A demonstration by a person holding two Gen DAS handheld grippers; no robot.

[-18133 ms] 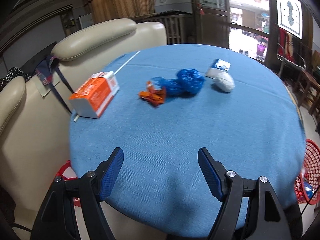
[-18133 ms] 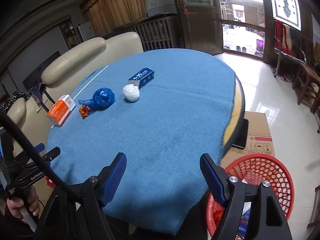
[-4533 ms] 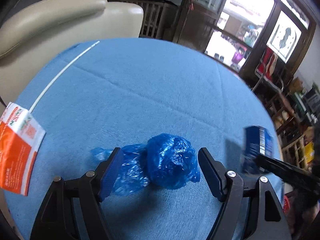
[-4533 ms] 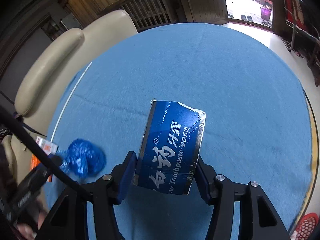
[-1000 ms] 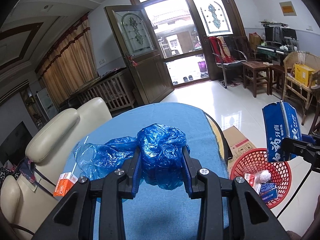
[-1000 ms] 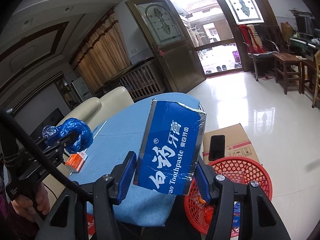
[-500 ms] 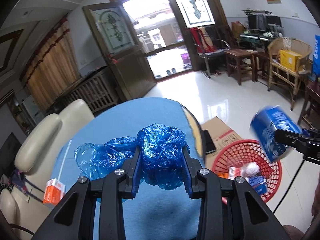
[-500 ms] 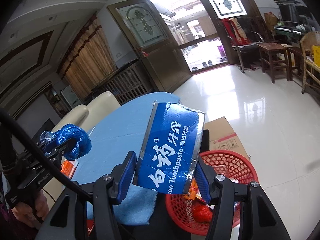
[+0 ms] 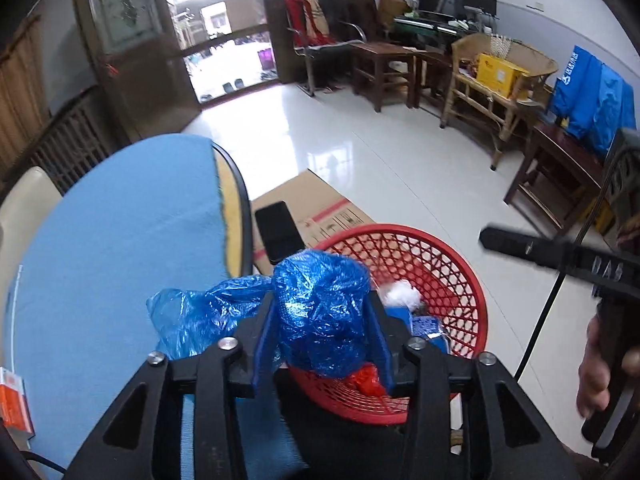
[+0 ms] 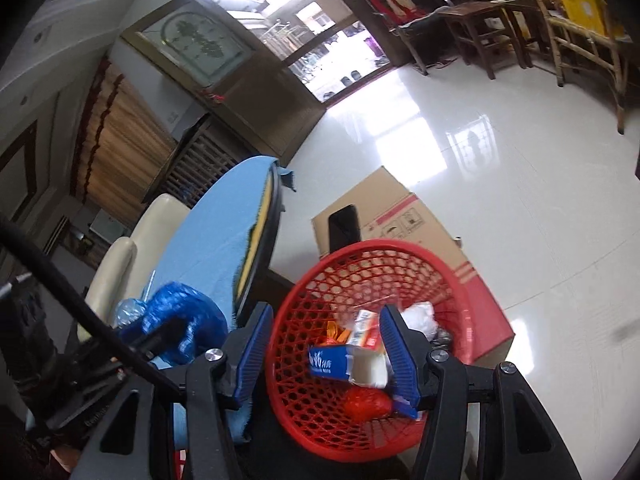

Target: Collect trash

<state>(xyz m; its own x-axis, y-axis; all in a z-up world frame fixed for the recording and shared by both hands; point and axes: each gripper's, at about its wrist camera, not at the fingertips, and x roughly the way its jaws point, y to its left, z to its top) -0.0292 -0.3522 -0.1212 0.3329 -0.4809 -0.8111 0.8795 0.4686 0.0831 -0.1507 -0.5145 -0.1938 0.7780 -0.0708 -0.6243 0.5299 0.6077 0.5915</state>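
My left gripper (image 9: 324, 308) hangs over the near rim of the red basket (image 9: 460, 264). The crumpled blue plastic bag (image 9: 320, 312) is still between its pads and touches both, while the jaws are opening. My right gripper (image 10: 326, 312) points down into the red basket (image 10: 360, 248) with nothing between its fingers. Below it, the blue toothpaste box (image 10: 328, 362) lies in the basket among other trash. The left gripper with the blue bag (image 10: 180, 320) shows at the lower left of the right wrist view.
The round table with a blue cloth (image 9: 120, 220) is at the left, with an orange carton (image 9: 12, 404) on it. A flat cardboard box (image 9: 320, 200) with a black phone (image 9: 280, 232) lies behind the basket. A white wad (image 9: 400, 292) sits in the basket. Wooden furniture lines the far wall.
Both grippers have tipped down over the red basket. The toothpaste box has left the right gripper and is now in the basket. The left jaws stand wider around the blue bag.
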